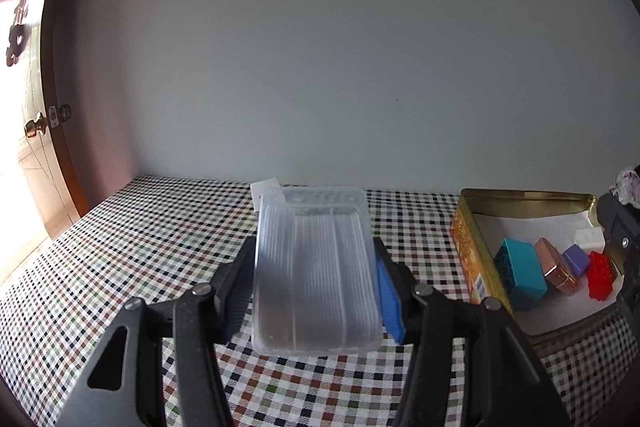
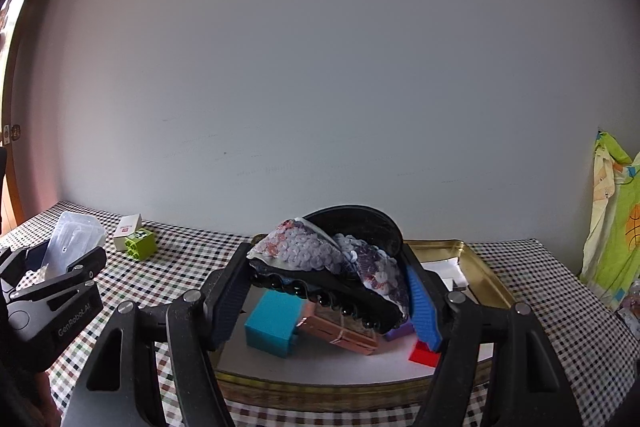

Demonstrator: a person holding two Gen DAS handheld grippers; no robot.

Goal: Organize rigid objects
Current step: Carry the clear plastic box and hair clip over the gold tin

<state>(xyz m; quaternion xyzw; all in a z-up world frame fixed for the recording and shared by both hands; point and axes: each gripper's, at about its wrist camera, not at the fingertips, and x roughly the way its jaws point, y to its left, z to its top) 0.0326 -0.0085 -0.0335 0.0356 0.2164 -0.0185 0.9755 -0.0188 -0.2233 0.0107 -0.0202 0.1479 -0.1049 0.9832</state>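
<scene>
My left gripper point(image 1: 314, 281) is shut on a clear plastic box point(image 1: 314, 267), held tilted above the checked tablecloth. My right gripper point(image 2: 326, 291) is shut on a black sequinned hair clip point(image 2: 332, 263), held over the gold tin point(image 2: 476, 267). The tin also shows in the left wrist view point(image 1: 466, 239) at the right. In it lie a teal block point(image 1: 520, 273), a copper-coloured box point(image 1: 556, 267), a purple block point(image 1: 576, 259), a red brick point(image 1: 600, 273) and a white block point(image 1: 588, 237).
A green block point(image 2: 140, 243) and a small white box point(image 2: 127, 225) sit on the checked tablecloth point(image 2: 180, 267) near the wall at the left. A door with a brass knob point(image 1: 34, 127) stands at the far left. Colourful cloth point(image 2: 612, 219) hangs at the right edge.
</scene>
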